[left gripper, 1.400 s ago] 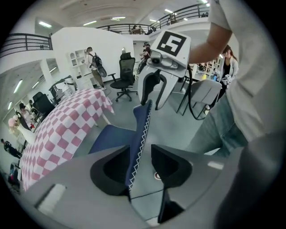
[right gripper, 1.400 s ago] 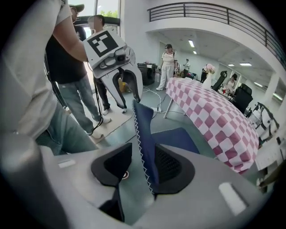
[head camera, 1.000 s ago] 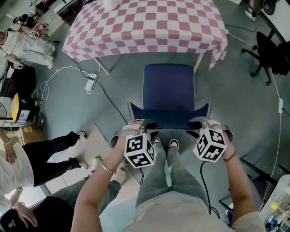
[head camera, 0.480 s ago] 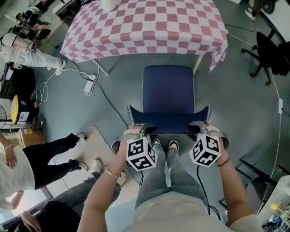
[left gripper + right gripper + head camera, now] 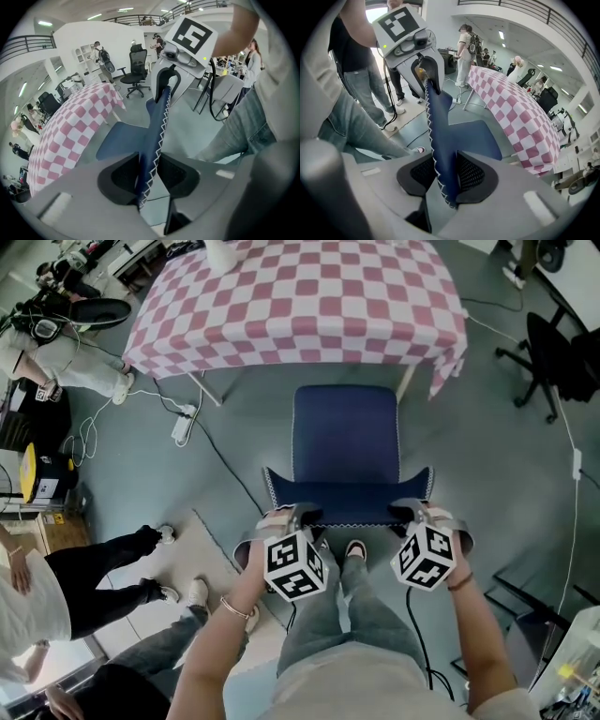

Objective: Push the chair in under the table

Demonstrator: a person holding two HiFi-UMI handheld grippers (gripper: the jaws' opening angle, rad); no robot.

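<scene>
You're standing in a big open lab-cum-office hall. The bare grey floor [image 5: 141,479] is crossed by loose cables [image 5: 222,454] and a power strip [image 5: 181,427]. Around you are a black swivel office chair [image 5: 553,352], a desk [image 5: 300,296] under a checked cloth and white shelving [image 5: 86,54]. A railed mezzanine [image 5: 562,23] runs overhead beneath strip lights [image 5: 45,23], and several people [image 5: 84,577] stand about.

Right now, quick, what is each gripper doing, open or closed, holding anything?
Left gripper: closed on the chair back, jaws just opened a little.
Right gripper: closed on the chair back, jaws just closed further.
</scene>
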